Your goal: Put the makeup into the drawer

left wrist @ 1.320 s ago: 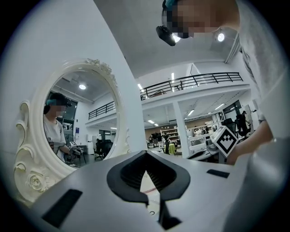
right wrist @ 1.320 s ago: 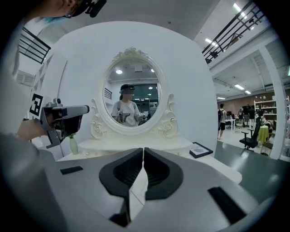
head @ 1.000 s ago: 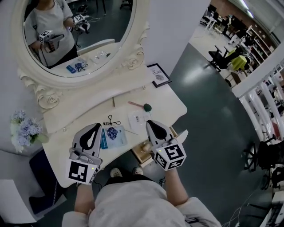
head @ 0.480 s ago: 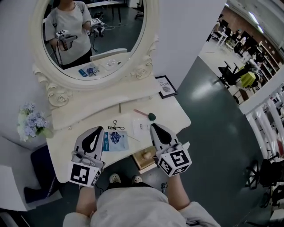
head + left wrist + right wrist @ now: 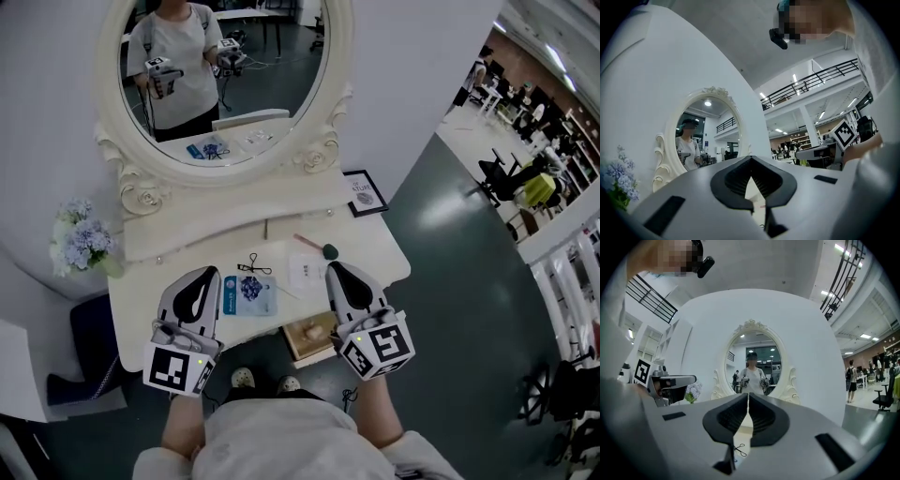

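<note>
On the white vanity table [image 5: 141, 323] lie a blue sachet [image 5: 250, 292], a black eyelash curler [image 5: 260, 263], a white sachet [image 5: 306, 273], a green-tipped brush [image 5: 319, 247] and a thin pencil [image 5: 266, 228]. The wooden drawer [image 5: 298, 345] stands pulled out under the table's front edge, with a pale object [image 5: 314, 329] inside. My left gripper [image 5: 208, 272] hovers shut and empty just left of the blue sachet. My right gripper [image 5: 335, 266] is shut and empty over the table's right front, above the drawer. Both point about level at the mirror [image 5: 752, 364].
An oval mirror [image 5: 225, 75] in a carved frame backs the table and reflects the person holding both grippers. Pale blue flowers [image 5: 82, 239] stand at the left end, a small framed card [image 5: 365, 192] at the right rear. Dark floor and an open hall lie to the right.
Both grippers have risen a little and tipped up towards level, staying shut and empty. The head view has swung so the mirror and table sit further right in the picture.
</note>
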